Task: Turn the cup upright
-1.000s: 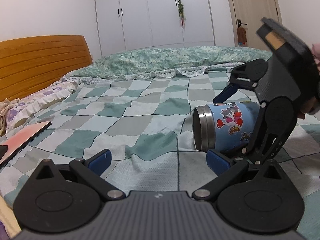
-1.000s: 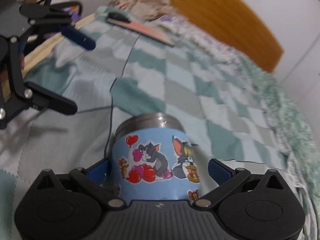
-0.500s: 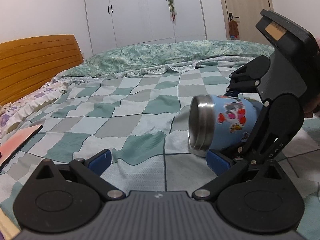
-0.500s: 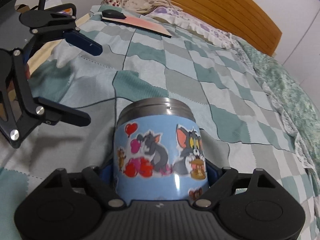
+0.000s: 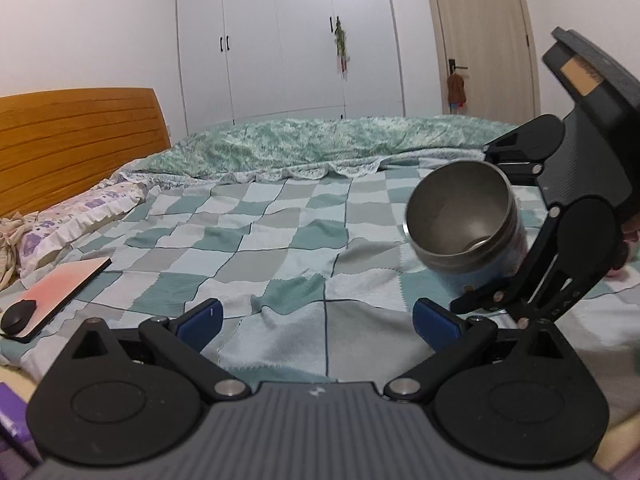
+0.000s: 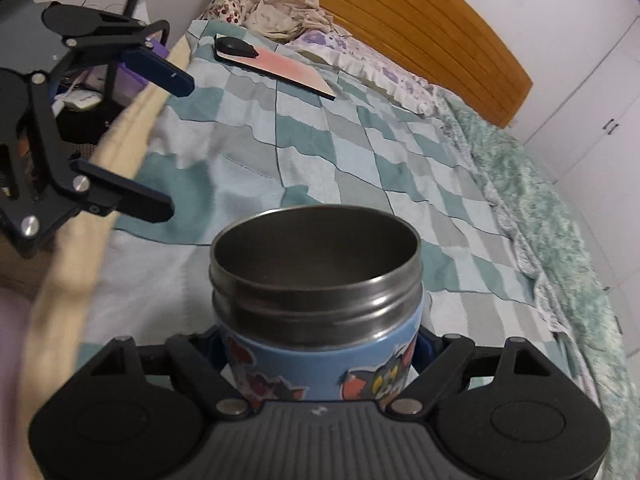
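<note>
The cup (image 6: 320, 312) is steel with a blue cartoon-sticker sleeve. My right gripper (image 6: 320, 354) is shut on its blue body and holds it tilted, mouth up and away from me, above the bed. In the left wrist view the cup (image 5: 464, 224) hangs at the right with its open mouth turned toward the camera, held in the right gripper (image 5: 500, 236). My left gripper (image 5: 316, 316) is open and empty, low over the checked blanket, to the left of the cup. It also shows in the right wrist view (image 6: 160, 144) at the bed's edge.
A green checked blanket (image 5: 280, 248) covers the bed. A pink pad with a black mouse (image 5: 18, 314) on it lies at the left (image 5: 64, 288). Pillows and a wooden headboard (image 5: 76, 140) stand beyond. A rumpled green quilt (image 5: 320, 144) lies at the far side.
My right gripper closed on the lying cup, lifted it off the blanket and tilted its mouth upward. My left gripper stayed open and low.
</note>
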A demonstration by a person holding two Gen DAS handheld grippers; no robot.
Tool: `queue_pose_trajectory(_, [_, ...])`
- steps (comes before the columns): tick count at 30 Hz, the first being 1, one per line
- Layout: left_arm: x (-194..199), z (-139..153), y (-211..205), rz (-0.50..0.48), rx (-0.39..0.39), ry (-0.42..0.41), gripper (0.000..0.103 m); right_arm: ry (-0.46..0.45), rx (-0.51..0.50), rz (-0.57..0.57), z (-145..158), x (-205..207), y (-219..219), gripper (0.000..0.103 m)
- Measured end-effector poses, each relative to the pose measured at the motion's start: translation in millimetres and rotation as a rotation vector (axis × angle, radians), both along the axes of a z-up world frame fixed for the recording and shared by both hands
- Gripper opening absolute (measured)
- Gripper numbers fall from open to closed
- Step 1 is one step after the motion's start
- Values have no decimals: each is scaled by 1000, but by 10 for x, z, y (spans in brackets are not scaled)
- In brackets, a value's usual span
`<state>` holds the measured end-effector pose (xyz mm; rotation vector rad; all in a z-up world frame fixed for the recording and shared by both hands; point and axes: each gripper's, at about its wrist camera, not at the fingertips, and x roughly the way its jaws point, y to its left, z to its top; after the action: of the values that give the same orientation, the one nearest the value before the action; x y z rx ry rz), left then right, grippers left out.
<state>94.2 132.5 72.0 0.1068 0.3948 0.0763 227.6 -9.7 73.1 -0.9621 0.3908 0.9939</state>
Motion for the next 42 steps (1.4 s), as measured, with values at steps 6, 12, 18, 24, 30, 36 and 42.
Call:
queue_pose_trajectory(6, [-451, 100, -146, -52, -22, -32, 103, 8, -63, -100, 138, -666, -303, 83])
queue_pose_trajectory(12, [-811, 50, -329, -115, -50, -26, 103, 106, -137, -212, 5, -1124, -576, 83])
queue_pose_trajectory(18, [-1071, -4, -381, -134, -67, -29, 103, 226, -182, -301, -361, -1121, -533, 83])
queue_pose_trajectory(24, [-1169, -31, -298, -96, -87, -15, 103, 236, -145, -341, -506, -927, -303, 83])
queue_pose_trajectory(30, [-1128, -41, -333, -93, -75, 10, 103, 271, -60, -360, -511, -863, -408, 85])
queue_pose_trajectory(36, [-1125, -35, -502, -95, -80, 31, 103, 288, 252, -367, -157, -1091, -942, 103])
queue_pose_trajectory(42, [-949, -5, -847, -98, -106, 92, 103, 252, 534, -477, -141, -1320, -1844, 103])
